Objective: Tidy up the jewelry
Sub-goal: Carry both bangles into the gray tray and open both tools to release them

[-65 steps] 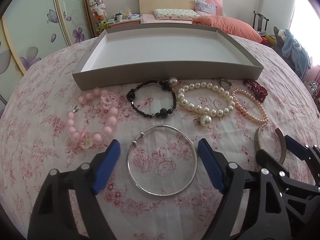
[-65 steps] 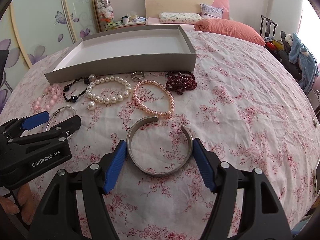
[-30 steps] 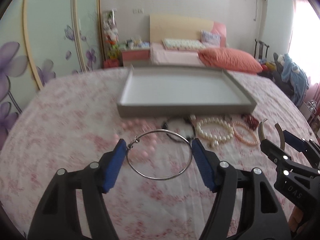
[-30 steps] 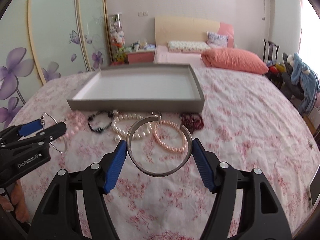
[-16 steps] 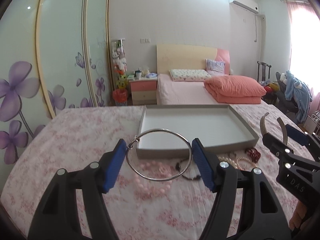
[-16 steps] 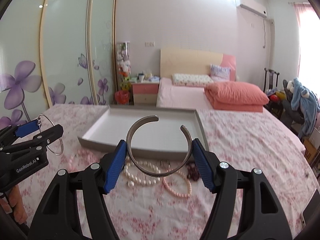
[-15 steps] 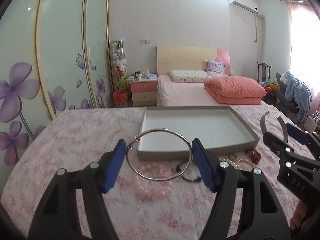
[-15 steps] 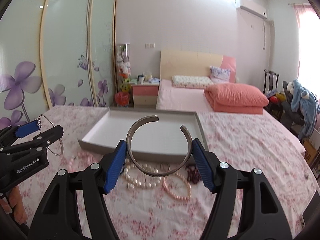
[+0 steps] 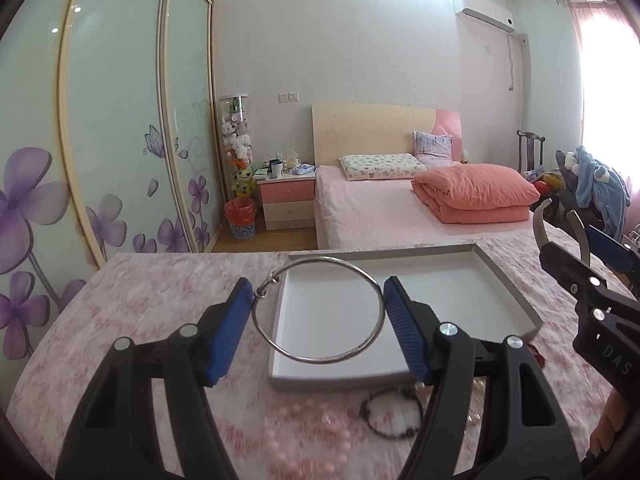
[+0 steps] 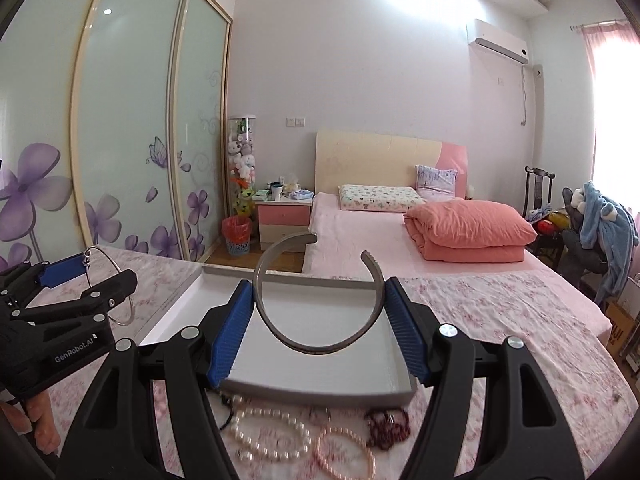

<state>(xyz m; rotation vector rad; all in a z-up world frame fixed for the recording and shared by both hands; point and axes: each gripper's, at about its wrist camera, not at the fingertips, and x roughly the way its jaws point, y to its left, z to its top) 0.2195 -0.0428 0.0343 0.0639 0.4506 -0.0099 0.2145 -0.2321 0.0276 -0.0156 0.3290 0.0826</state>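
Observation:
My left gripper point(image 9: 319, 312) is shut on a thin silver bangle point(image 9: 312, 359) and holds it in the air in front of the grey tray point(image 9: 340, 382). My right gripper point(image 10: 319, 312) is shut on an open silver cuff point(image 10: 320, 346), held above the tray point(image 10: 320, 394). On the floral cloth below lie a pink bead bracelet point(image 9: 304, 436), a black bead bracelet point(image 9: 390, 418), a white pearl bracelet point(image 10: 272, 436), a pink pearl bracelet point(image 10: 348, 456) and a dark red bracelet point(image 10: 388, 426). The tray's inside looks bare.
The floral cloth-covered table point(image 9: 140, 320) carries everything. The right gripper shows at the right of the left wrist view point(image 9: 580, 248); the left gripper shows at the left of the right wrist view point(image 10: 86, 276). A bed point(image 10: 400, 236) and wardrobe doors point(image 9: 120, 120) stand behind.
Both grippers closed on the bangle and the cuff, lifted them off the cloth, and have moved forward toward the tray, which now looks closer.

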